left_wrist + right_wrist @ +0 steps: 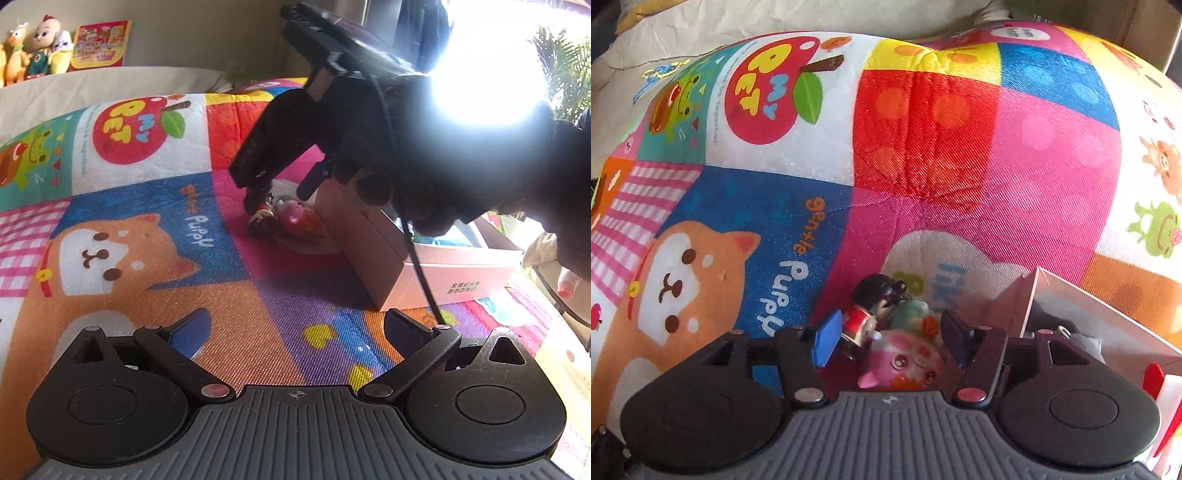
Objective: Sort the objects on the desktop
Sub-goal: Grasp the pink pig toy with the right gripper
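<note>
A pink toy figure (908, 360) lies on the colourful cartoon mat beside a small red, white and black figure (866, 317). Both lie between the fingers of my right gripper (890, 338), which is open around them; I cannot tell if the pads touch. In the left wrist view the right gripper (258, 192) reaches down onto the same toys (295, 219) next to a pink cardboard box (417, 266). My left gripper (295, 332) is open and empty, low over the mat in front of the box.
The pink box (1071, 306) stands just right of the toys and holds some items. Plush toys (37, 48) and a red card (99, 44) sit on a beige ledge at the far left. Window glare whitens the upper right.
</note>
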Demonstrator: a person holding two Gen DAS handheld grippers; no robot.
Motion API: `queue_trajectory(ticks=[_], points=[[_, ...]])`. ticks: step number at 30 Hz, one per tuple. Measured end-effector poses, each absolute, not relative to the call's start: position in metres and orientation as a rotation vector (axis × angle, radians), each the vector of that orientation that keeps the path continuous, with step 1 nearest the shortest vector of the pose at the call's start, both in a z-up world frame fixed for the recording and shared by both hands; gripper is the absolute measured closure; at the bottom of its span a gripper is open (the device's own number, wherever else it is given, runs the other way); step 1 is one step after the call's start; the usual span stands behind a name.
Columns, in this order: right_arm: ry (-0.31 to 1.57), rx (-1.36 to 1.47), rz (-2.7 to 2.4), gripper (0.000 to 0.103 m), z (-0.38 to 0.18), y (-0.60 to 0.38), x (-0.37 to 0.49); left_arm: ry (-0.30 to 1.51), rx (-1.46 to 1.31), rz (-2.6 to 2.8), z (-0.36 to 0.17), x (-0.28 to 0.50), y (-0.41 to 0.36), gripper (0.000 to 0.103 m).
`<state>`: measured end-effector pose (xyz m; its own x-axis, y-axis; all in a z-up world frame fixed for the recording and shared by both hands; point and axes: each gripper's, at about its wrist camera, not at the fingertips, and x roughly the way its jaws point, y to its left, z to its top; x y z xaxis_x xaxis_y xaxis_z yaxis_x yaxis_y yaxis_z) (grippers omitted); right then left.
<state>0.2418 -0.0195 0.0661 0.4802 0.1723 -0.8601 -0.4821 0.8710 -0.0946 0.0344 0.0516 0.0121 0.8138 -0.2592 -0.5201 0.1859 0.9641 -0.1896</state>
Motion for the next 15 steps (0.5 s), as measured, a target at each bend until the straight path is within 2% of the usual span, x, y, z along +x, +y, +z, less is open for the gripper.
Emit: queue_trajectory(ticks=[1,2,4,6,8,11,15], points=[[1.005,-0.344,0.413,0.04,0.064,-0.018,0.243,0.574,-0.132,-0.238,0.012,0.034,0.051,0.001],[1.018,-0.331,0.416,0.032,0.061,-0.016,0.246,0.574,-0.132,-0.238,0.012,0.034,0.051,0.001],[1.028,-0.306,0.403,0.025,0.056,-0.011,0.252,0.575,-0.137,-0.235,0.012,0.035,0.052,0.001],[1.016,-0.327,0.39,0.025,0.048,-0.001,0.254,0.572,-0.141,-0.233,0.012,0.034,0.053,0.001],[0.997,-0.368,0.383,0.037,0.049,0.002,0.248,0.571,-0.143,-0.236,0.012,0.034,0.053,0.001],[0.981,-0.42,0.398,0.047,0.051,0.002,0.238,0.566,-0.142,-0.24,0.012,0.034,0.053,0.001],[1.021,-0.403,0.472,0.051,0.059,-0.008,0.223,0.566,-0.146,-0.242,0.011,0.035,0.053,0.001]])
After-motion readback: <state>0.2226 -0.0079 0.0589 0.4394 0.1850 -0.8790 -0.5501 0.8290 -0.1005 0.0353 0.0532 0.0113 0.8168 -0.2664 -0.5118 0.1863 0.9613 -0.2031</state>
